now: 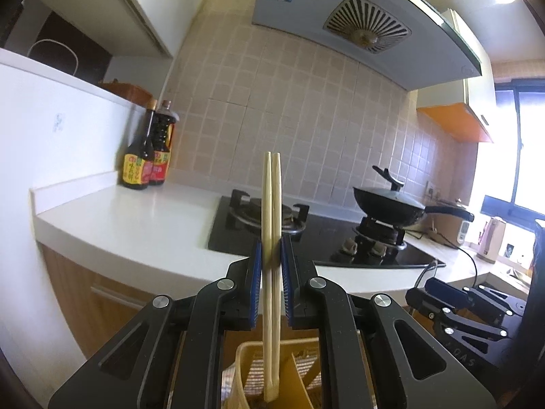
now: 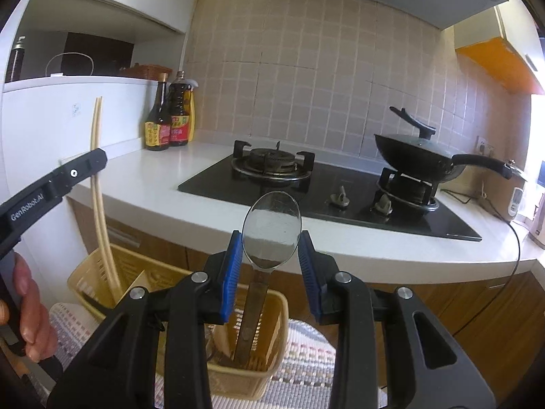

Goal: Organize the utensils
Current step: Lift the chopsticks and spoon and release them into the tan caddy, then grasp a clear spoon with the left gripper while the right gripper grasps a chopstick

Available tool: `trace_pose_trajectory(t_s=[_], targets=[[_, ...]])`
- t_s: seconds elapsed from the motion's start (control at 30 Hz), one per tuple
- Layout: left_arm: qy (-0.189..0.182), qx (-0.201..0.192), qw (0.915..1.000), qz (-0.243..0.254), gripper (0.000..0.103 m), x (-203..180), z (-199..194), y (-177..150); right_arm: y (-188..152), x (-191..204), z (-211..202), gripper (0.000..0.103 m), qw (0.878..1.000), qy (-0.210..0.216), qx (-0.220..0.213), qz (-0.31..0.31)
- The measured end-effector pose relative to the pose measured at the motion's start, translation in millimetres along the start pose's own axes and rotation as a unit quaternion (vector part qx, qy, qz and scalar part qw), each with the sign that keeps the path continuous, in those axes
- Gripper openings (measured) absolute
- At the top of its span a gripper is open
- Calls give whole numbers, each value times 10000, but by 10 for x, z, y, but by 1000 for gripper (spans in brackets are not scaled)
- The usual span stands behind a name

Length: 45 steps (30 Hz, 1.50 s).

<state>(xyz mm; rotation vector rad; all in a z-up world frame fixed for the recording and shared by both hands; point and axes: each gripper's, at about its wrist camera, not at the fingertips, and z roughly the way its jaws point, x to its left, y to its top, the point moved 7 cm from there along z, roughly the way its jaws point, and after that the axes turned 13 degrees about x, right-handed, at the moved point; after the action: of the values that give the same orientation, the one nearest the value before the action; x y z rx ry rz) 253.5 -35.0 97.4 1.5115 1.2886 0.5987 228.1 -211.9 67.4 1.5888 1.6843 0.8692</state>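
My left gripper [image 1: 271, 245] is shut on a pair of pale wooden chopsticks [image 1: 271, 204] that stand upright, their lower ends inside a yellow slotted utensil basket [image 1: 245, 368]. In the right wrist view the chopsticks [image 2: 98, 184] reach down into the basket's left compartment [image 2: 88, 272]. My right gripper [image 2: 270, 242] is open, its blue pads on either side of a metal spoon [image 2: 271, 235]. The spoon stands bowl up with its handle in the basket's right compartment [image 2: 272, 310]. I cannot tell whether the pads touch the spoon.
A white counter [image 2: 163, 184] carries a black gas hob [image 2: 323, 191], a covered black wok [image 2: 419, 160] and two sauce bottles [image 2: 167, 119]. The basket rests on a woven mat [image 2: 306, 368]. The left gripper's body [image 2: 44, 191] and a hand [image 2: 30, 310] are at the left.
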Motion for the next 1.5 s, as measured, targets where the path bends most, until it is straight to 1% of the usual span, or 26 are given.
trace_pose_trajectory(t_s=[0.07, 0.13, 0.17, 0.2, 0.23, 0.27, 0.3, 0.4, 0.5, 0.57, 0.6, 0.67, 0.7, 0.73, 0.77, 0.83, 0.9, 0.93, 1.03, 1.07, 1.13, 1.17, 1.27, 1.33, 1.4, 1.5], targets=[[-72, 139, 9999, -10, 12, 5, -15, -27, -33, -1, -33, 31, 9998, 180, 119, 53], [-187, 350, 9992, -27, 17, 11, -56, -62, -75, -23, -108, 31, 9993, 300, 194, 109], [-241, 401, 9989, -20, 19, 7, -81, -73, -94, -36, -163, 32, 9993, 313, 185, 108], [-303, 454, 9985, -25, 24, 7, -122, -78, -104, -46, -202, 34, 9993, 315, 182, 106], [-361, 518, 9980, -47, 26, 9, -164, -83, -125, -61, -255, 38, 9992, 329, 199, 116], [-448, 609, 9971, -107, 26, 20, -224, -88, -148, -73, -308, 44, 9989, 392, 220, 141], [-537, 691, 9960, -173, 26, 31, -285, -93, -163, -75, -346, 47, 9984, 477, 251, 149], [-695, 931, 9929, -250, 27, 37, -445, -127, -226, -77, -491, 48, 9976, 578, 345, 167], [-944, 1303, 9868, -198, 27, 1, -625, -224, -298, -102, -671, 48, 9970, 592, 428, 273], [-1029, 1683, 9803, -103, 27, -38, -698, -330, -359, -113, -765, 48, 9958, 613, 595, 342], [-1067, 1826, 9773, -78, 27, -51, -741, -384, -411, -110, -822, 48, 9942, 667, 758, 375], [-1108, 2142, 9705, -68, 27, -60, -817, -510, -497, -111, -878, 48, 9916, 692, 1013, 416], [-1145, 2334, 9656, -72, 27, -64, -853, -590, -532, -117, -886, 48, 9901, 705, 1129, 443], [-1163, 2424, 9632, -72, 27, -58, -872, -629, -577, -119, -894, 48, 9878, 761, 1270, 479], [-1179, 2634, 9575, -41, 27, -62, -892, -727, -636, -113, -906, 48, 9848, 832, 1434, 516], [-1152, 2905, 9499, 56, 27, -64, -899, -864, -720, -110, -924, 48, 9814, 868, 1621, 549], [-990, 3298, 9386, 204, 27, -57, -874, -1096, -809, -103, -941, 48, 9777, 926, 1800, 553], [-888, 3543, 9304, 316, 27, -44, -850, -1257, -856, -105, -936, 48, 9756, 935, 1902, 564], [-680, 3994, 9131, 461, 27, 34, -805, -1652, -1000, -79, -882, 48, 9664, 1061, 2258, 622], [-642, 4096, 9088, 466, 27, 60, -784, -1753, -1069, -67, -857, 48, 9624, 1106, 2396, 642], [-579, 4351, 8972, 484, 27, 124, -723, -2001, -1172, -51, -810, 48, 9577, 1091, 2586, 633], [-542, 4531, 8885, 487, 27, 160, -689, -2157, -1227, -39, -781, 48, 9552, 1085, 2682, 623], [-662, 4822, 8725, 419, 27, 192, -653, -2419, -1379, 17, -706, 48, 9476, 1127, 2938, 558], [-765, 4949, 8650, 323, 27, 203, -622, -2512, -1483, 65, -661, 48, 9408, 1174, 3133, 542], [-791, 5036, 8599, 268, 27, 196, -581, -2556, -1591, 129, -622, 48, 9320, 1307, 3339, 530], [-764, 5093, 8566, 317, 27, 160, -530, -2597, -1779, 229, -550, 41, 9148, 1465, 3721, 568]])
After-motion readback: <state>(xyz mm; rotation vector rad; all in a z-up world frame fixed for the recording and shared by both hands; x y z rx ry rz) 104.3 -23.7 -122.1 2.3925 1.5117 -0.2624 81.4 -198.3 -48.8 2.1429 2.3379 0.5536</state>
